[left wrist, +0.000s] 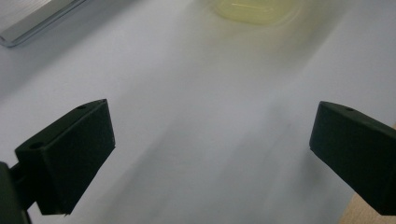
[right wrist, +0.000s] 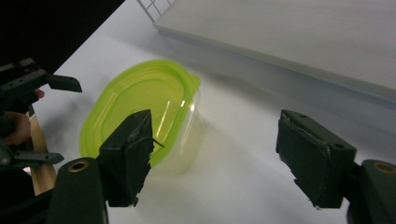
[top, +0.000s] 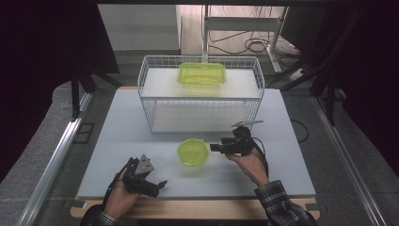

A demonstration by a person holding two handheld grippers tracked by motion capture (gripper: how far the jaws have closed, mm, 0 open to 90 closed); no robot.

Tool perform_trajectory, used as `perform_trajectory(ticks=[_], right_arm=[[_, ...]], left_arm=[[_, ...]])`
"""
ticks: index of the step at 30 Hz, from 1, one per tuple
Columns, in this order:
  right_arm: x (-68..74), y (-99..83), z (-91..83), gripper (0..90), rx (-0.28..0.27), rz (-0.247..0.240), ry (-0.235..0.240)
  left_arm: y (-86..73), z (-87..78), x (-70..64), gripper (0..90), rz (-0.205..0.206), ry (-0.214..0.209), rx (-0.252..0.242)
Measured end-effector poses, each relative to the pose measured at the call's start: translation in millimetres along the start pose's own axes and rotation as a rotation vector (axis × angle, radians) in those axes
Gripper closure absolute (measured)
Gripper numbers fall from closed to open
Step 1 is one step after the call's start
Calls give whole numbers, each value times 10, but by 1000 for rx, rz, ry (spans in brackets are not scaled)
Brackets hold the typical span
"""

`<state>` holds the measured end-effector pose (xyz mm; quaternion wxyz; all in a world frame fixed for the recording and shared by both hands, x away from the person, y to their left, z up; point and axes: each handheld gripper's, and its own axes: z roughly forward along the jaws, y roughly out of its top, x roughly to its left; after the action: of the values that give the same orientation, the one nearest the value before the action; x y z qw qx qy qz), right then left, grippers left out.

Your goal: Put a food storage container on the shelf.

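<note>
Right tongs (top: 217,148) gape wide beside the round tub (top: 192,151); left tongs (top: 160,184) hang open, empty. Approach underway. Next, probably close on its rim.

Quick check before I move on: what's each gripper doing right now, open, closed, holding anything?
Left gripper: open, holding nothing.
Right gripper: open, holding nothing, beside the round green-lidded container.
</note>
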<state>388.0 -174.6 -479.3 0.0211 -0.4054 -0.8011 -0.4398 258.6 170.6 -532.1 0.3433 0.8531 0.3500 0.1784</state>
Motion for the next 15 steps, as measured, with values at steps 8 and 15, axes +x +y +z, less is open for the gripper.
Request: perform_trajectory(ticks=[8,15], right_arm=[[-3,92,143,362,7,19,60],[-92,80,304,459,43,76,135]], left_arm=[[-1,11,-11,0,11,-2,8],[3,30,-38,0,34,0,22]])
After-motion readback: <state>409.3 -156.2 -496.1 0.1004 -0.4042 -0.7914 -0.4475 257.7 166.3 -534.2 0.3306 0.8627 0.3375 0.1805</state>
